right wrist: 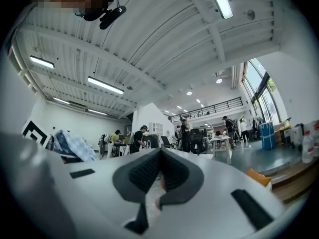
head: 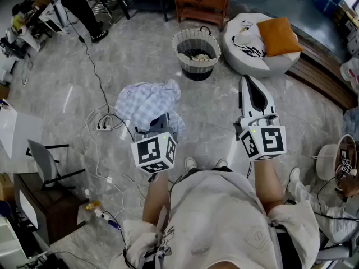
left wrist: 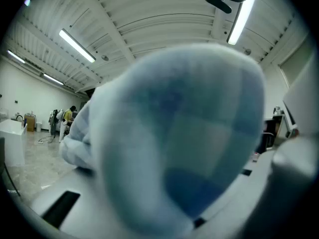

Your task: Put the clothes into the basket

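Floor (head: 56,66) spreads grey below me; the striped basket (head: 196,43) stands ahead on it, well apart from the blue checked cloth (head: 147,104), which my left gripper (head: 159,125) clamps, bunched. My right gripper (head: 248,86) is closed on nothing.

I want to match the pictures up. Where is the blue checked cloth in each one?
Head view: the blue checked cloth, left of centre, held up.
Left gripper view: blurred, filling the middle.
Right gripper view: small, near the left edge.
Shared landmark: the marker cube, below the cloth in the head view, left of it in the right gripper view.
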